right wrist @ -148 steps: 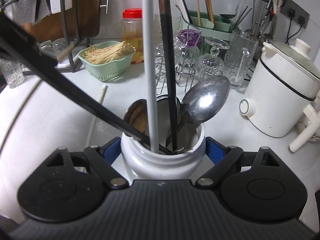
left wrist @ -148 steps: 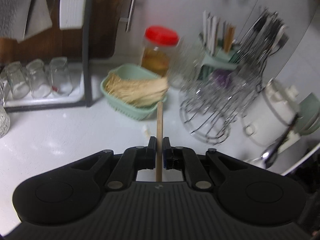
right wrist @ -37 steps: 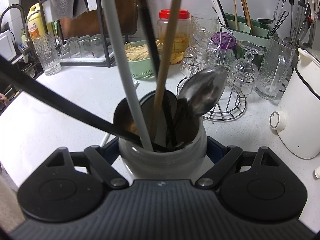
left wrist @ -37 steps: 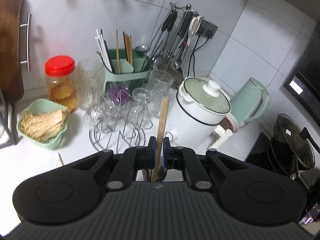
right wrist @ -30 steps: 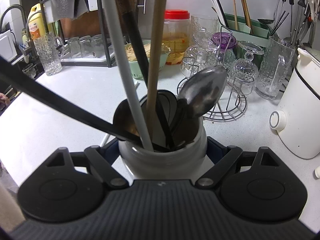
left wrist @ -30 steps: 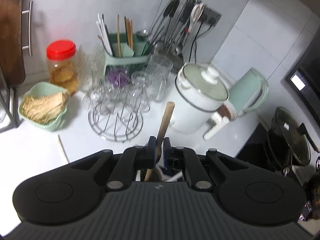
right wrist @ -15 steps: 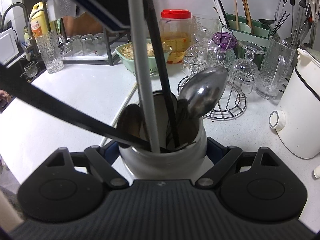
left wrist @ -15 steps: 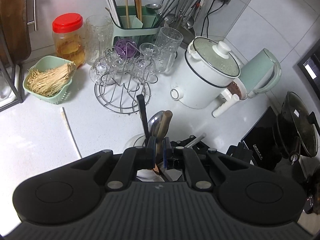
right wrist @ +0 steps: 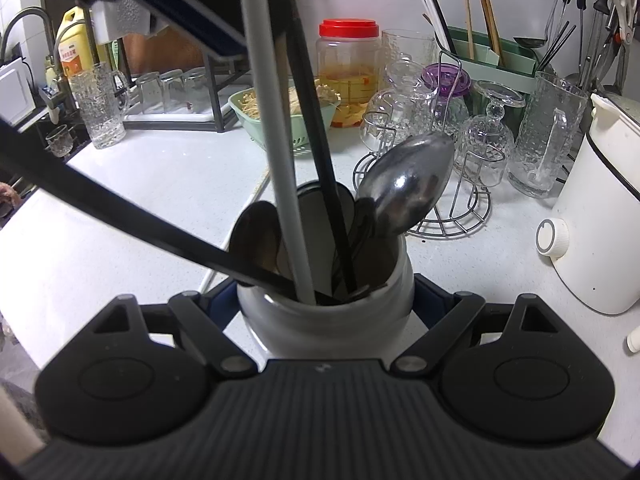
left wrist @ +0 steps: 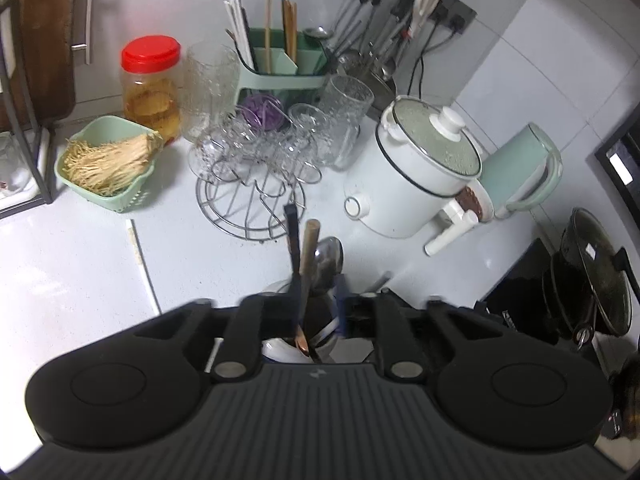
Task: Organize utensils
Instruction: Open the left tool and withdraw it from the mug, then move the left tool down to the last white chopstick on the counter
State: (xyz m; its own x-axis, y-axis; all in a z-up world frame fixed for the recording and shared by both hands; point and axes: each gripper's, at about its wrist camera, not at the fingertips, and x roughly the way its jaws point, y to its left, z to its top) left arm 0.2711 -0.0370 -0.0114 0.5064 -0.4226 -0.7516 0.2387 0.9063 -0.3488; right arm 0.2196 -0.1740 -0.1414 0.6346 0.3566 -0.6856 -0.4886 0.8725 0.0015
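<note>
My right gripper (right wrist: 324, 300) is shut on a white ceramic utensil jar (right wrist: 324, 320) standing on the counter. The jar holds a steel spoon (right wrist: 408, 192), a grey handle (right wrist: 276, 152), black handles (right wrist: 316, 152) and a wooden-handled utensil (left wrist: 309, 256). My left gripper (left wrist: 316, 312) hovers right above the jar (left wrist: 280, 350), looking down. Its jaws stand apart around the upright handles and grip nothing. The wooden handle stands free in the jar between them.
A loose chopstick (left wrist: 140, 256) lies on the white counter left of the jar. Behind stand a wire glass rack (left wrist: 256, 184), a green basket of noodles (left wrist: 104, 164), a red-lidded jar (left wrist: 150, 80), a green cutlery caddy (left wrist: 280, 68) and a white cooker (left wrist: 420, 176).
My left gripper lowered the wooden-handled utensil into the jar, then opened and let it go. My right gripper has kept hold of the jar.
</note>
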